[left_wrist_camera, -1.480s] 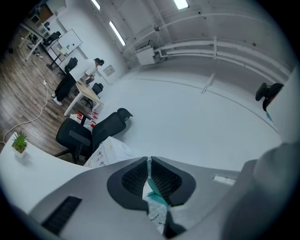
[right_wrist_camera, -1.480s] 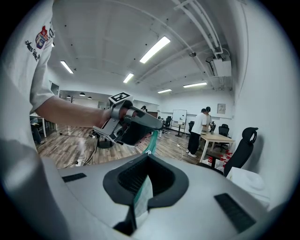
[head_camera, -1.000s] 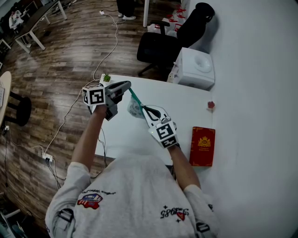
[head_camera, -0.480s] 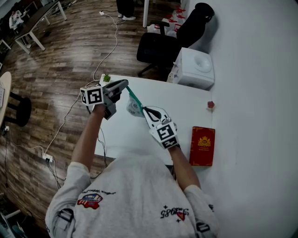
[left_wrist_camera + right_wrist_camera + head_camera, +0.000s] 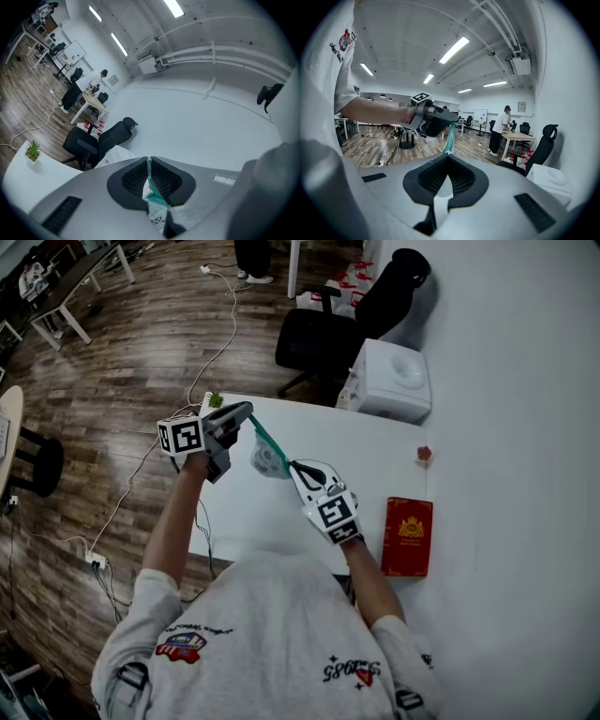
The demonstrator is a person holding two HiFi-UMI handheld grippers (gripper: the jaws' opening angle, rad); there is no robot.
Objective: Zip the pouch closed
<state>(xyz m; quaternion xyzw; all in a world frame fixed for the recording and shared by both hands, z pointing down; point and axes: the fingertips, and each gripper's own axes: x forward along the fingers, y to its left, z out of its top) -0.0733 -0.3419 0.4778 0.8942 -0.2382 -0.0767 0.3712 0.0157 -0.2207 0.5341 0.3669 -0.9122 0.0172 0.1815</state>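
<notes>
The main risk is the pouch [image 5: 267, 461] slipping out of one grip while its top edge is stretched tight. It hangs in the air between my two hands, above the white desk [image 5: 253, 517], with nothing under it for support. If I pull my hands apart harder than the slider wants to run, I think the thin fabric could slide out of the pads or the zip could jam. I also cannot tell whether my right grip is on the slider tab itself or only on the fabric beside it. If it is only fabric, pulling would stretch the pouch and close nothing. If it dropped, the pouch would land on the desk, left of the red booklet [image 5: 408, 535], and I would have to pick it up again.

My left hand-held gripper [image 5: 246, 414] is clamped shut on the far end of the teal zip strip [image 5: 153, 191], with pale, printed pouch fabric bunched just below the pads. My right hand-held gripper [image 5: 294, 466] is likewise pinched shut on the near end. A sliver of pale material shows between its pads, and the teal strip runs taut from them straight up to the left one.
</notes>
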